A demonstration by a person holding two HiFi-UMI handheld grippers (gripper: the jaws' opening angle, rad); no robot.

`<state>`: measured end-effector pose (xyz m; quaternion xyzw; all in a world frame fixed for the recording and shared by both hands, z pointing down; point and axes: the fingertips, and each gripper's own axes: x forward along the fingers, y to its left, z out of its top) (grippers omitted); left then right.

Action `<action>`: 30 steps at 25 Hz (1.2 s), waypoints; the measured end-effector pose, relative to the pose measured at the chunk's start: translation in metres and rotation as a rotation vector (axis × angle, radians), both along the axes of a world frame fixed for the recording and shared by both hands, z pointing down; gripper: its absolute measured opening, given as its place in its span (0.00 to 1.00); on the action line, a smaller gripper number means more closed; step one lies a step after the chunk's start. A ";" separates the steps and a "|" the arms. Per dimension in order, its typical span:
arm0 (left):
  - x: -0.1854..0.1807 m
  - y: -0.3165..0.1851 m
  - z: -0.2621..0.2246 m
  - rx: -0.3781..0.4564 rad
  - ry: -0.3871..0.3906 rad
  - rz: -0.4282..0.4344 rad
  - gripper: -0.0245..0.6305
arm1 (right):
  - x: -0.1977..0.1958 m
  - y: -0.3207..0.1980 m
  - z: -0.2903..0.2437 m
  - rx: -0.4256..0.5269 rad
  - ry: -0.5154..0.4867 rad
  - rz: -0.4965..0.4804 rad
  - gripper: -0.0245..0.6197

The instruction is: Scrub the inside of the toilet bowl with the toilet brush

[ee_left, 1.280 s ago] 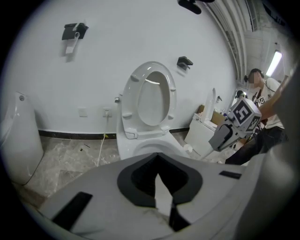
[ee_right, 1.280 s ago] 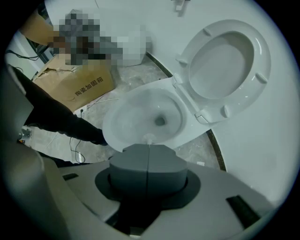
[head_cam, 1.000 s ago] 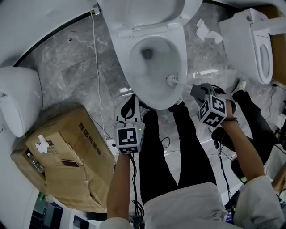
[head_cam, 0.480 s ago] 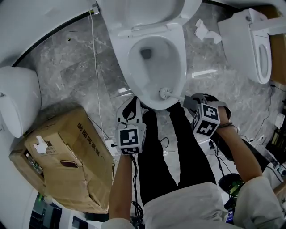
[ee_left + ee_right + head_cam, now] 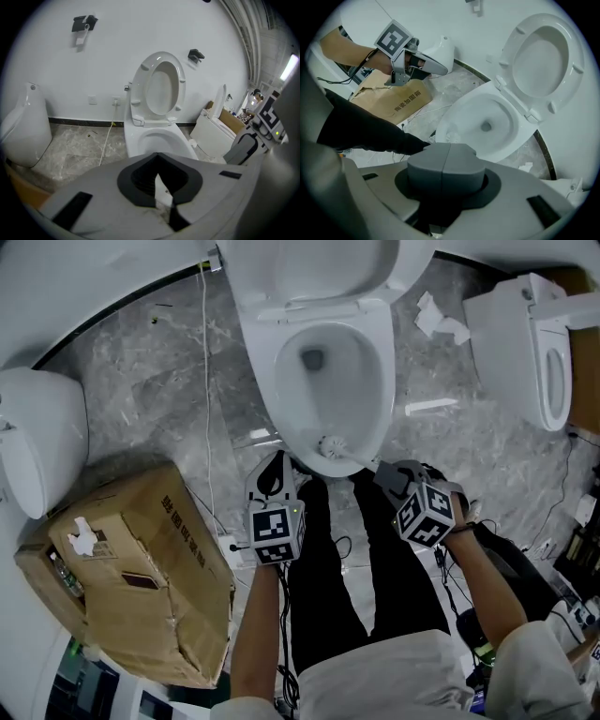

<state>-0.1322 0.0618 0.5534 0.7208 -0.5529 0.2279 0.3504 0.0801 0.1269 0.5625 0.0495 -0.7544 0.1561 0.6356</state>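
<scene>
Head view: right gripper (image 5: pixel 394 476) is clamped on the grey handle end of the toilet brush (image 5: pixel 330 446). The white shaft runs forward out of its jaws. The bristle head sits just ahead of that gripper, against the near inner wall of the toilet bowl (image 5: pixel 361 399). Left gripper (image 5: pixel 272 472) is off to the right gripper's left, outside the bowl's front edge, jaws together, nothing between them.

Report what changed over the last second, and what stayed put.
The right gripper, shut on the toilet brush, moved left in the head view and toward the person, sweeping the brush head from the right wall of the toilet bowl round to its near end. Nothing was picked up or released. The left gripper stayed empty at the toilet's front; the cardboard box did not move.
</scene>
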 end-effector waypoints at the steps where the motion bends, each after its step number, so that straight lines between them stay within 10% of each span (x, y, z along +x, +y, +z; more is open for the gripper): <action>1: 0.002 0.001 0.001 -0.006 0.003 0.001 0.07 | -0.005 0.001 0.001 0.017 -0.013 -0.005 0.31; 12: 0.025 -0.003 0.009 -0.032 -0.002 0.033 0.07 | -0.062 -0.003 0.014 0.194 -0.107 -0.016 0.30; 30: 0.005 0.020 0.017 -0.074 -0.060 -0.066 0.07 | -0.069 -0.036 0.023 0.169 -0.224 0.186 0.30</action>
